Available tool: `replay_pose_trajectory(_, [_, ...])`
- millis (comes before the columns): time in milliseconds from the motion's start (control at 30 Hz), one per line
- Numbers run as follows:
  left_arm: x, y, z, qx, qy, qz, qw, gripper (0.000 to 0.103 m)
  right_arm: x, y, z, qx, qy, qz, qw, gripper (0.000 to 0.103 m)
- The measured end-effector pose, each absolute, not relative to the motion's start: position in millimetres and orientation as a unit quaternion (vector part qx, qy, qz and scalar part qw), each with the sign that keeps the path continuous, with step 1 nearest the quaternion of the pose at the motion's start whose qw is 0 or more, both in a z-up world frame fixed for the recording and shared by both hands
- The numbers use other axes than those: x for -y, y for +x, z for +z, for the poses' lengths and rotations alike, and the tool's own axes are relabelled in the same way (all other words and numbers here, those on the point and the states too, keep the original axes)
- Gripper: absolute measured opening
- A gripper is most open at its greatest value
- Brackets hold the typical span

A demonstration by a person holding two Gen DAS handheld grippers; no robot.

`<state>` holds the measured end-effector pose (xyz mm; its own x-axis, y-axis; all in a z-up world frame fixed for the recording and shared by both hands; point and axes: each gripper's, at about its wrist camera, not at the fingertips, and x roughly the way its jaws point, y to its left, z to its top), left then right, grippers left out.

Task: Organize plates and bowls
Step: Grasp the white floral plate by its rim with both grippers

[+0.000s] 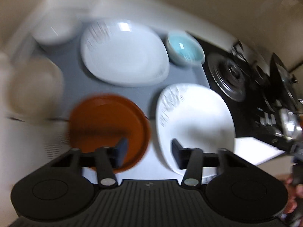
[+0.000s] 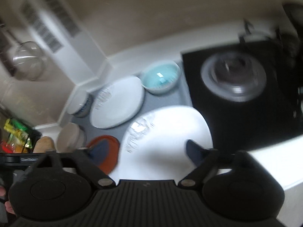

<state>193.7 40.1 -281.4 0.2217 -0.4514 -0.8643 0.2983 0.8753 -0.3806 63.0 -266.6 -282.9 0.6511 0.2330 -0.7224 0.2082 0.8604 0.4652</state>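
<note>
Both claws hang empty above the table's near edge, left claw part open, right claw wider, over the brown plate and near white plate, judged rigid, slippery, breakable, best gripped at the rim, with the second white plate and blue bowl beyond.
</note>
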Motion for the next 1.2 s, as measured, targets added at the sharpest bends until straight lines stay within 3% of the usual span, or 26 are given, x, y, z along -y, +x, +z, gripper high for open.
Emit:
replay_pose_trajectory(167, [-23,235,-320,-0.619,-0.129,-0.273,0.725,0.044,301,68,-324,-0.454,0.324,-0.027,0.830,0.071])
replay_pose_trajectory(400, [9,274,-348,-0.643,-0.115,-0.256,0.713,0.037,330,82,-359,-0.485,0.335,-0.027,0.808,0.071])
replay_pose_trajectory(533, [19,280,-365,-0.669,-0.109,-0.250,0.692,0.026,345,80,-372,-0.490,0.342,-0.041,0.801,0.071])
replay_pose_trajectory(600, [21,282,-373,-0.679,-0.113,-0.247,0.682,0.018,351,79,-380,-0.498,0.366,-0.031,0.786,0.062])
replay_pose_trajectory(733, [20,282,-373,-0.679,-0.117,-0.250,0.680,0.018,352,78,-389,-0.511,0.381,-0.004,0.771,0.047])
replay_pose_trajectory(867, [15,281,-373,-0.689,-0.120,-0.261,0.665,0.016,355,73,-402,-0.504,0.426,0.003,0.751,0.019])
replay_pose_trajectory(967, [12,279,-378,-0.695,-0.120,-0.274,0.653,0.016,352,74,-406,-0.490,0.440,0.012,0.752,0.010])
replay_pose_trajectory(1200, [18,280,-371,-0.690,-0.100,-0.279,0.660,0.016,347,73,-404,-0.461,0.456,-0.002,0.761,0.009])
